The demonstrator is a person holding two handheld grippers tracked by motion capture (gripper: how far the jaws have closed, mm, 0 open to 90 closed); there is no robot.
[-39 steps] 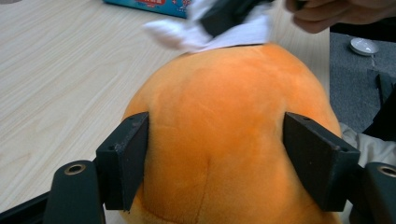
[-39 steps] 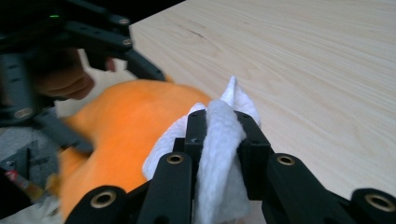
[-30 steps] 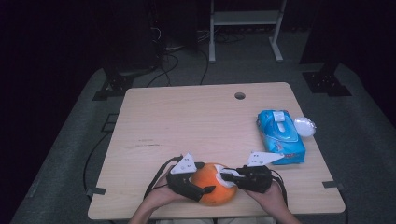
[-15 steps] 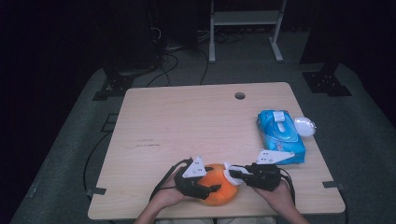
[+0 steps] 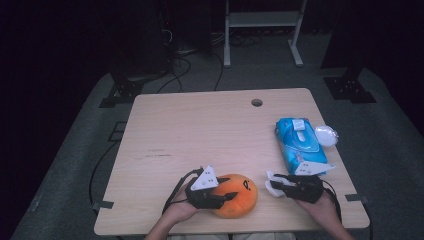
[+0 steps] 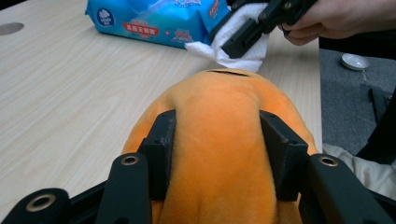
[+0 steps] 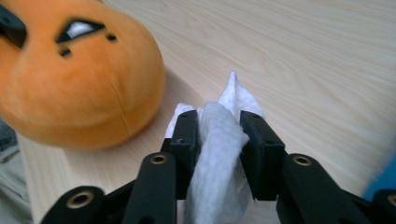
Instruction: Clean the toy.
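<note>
Left tool (image 6: 212, 154) squeezes the round orange plush toy (image 5: 235, 195), pads sunk into its soft sides, the jaws having just closed on it. That plush sits at the near edge of the light wooden desk (image 5: 210, 130). Right tool (image 7: 219, 135), off to the plush's right, has a crumpled white wipe (image 7: 217, 140) between its jaws, which have just been easing apart; seemingly the pads touch it yet. Beyond it, right of the plush, lies the blue wet-wipe packet (image 5: 300, 142).

Fuzzy orange plush toy (image 6: 219, 140), soft white paper wipe (image 7: 217, 140), matt pale wood-grain table (image 5: 200, 130), glossy blue plastic wipes pack (image 5: 300, 145)
</note>
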